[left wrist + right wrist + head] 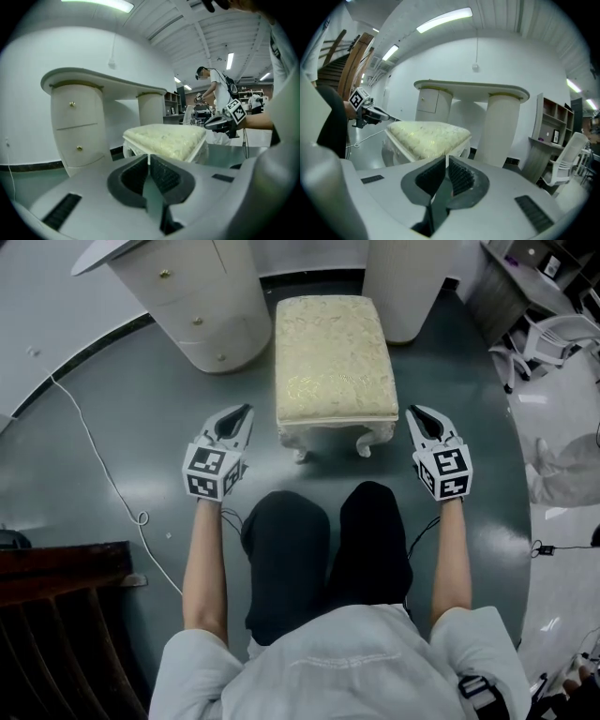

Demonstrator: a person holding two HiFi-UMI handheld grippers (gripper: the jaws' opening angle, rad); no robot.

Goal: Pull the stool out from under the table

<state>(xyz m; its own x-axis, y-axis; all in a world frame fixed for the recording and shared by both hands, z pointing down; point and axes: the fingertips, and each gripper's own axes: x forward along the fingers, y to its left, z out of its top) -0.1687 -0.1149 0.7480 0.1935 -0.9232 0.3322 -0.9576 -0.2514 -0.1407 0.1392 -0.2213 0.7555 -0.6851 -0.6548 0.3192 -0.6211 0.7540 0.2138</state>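
Note:
A stool [333, 357] with a cream cushion and white carved legs stands on the grey floor, its far end between the two pedestals of the white dressing table [202, 306]. My left gripper [245, 411] hangs just left of the stool's near corner, apart from it, shut with nothing in it. My right gripper [413, 411] mirrors it at the near right corner, also shut and empty. In the left gripper view the closed left gripper [149, 157] points at the stool [164, 140]. In the right gripper view the right gripper [446, 158] faces the stool [426, 136] below the table top [471, 86].
My black-trousered legs [328, 540] stand just behind the stool. A white cable [94, 456] trails over the floor at left. Dark wooden furniture [56, 615] fills the lower left. A white chair [553, 338] and a desk are at right. Another person [218, 89] stands far off.

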